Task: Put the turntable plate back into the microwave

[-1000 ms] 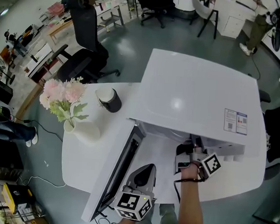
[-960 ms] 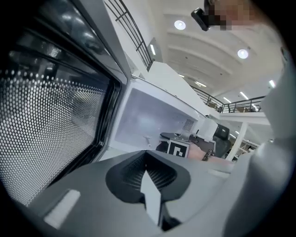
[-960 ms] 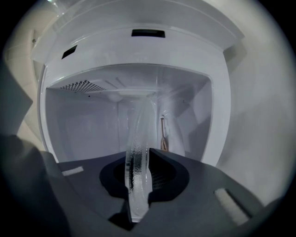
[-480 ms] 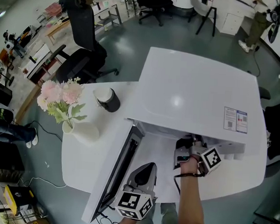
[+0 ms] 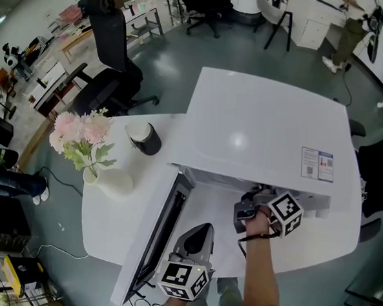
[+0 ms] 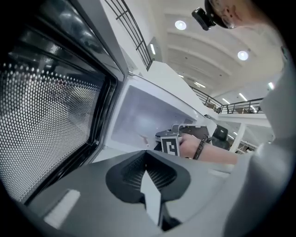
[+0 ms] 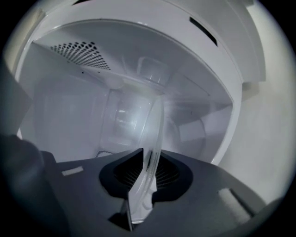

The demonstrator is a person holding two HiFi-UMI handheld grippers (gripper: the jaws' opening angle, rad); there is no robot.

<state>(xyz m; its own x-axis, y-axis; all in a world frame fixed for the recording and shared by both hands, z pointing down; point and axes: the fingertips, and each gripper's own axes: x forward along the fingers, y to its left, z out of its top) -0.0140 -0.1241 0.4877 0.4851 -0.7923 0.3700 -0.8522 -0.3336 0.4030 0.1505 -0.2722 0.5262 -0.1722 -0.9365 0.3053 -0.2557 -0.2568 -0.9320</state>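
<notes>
The white microwave (image 5: 264, 134) stands on the table with its door (image 5: 154, 237) swung open to the left. My right gripper (image 5: 246, 214) reaches into the cavity's mouth. It is shut on the clear glass turntable plate (image 7: 155, 134), which stands tilted on edge between the jaws (image 7: 145, 171) inside the white cavity. My left gripper (image 5: 196, 240) hangs shut and empty in front of the open door; in its own view its jaws (image 6: 148, 173) point at the cavity, and the right gripper's marker cube (image 6: 171, 146) shows there.
A white vase of pink flowers (image 5: 82, 136) and a black cup (image 5: 144, 138) stand on the white table (image 5: 110, 215) left of the microwave. Black office chairs (image 5: 114, 41) stand on the floor beyond.
My right gripper has rolled and edged a little deeper toward the cavity with the plate. The left gripper has kept still.
</notes>
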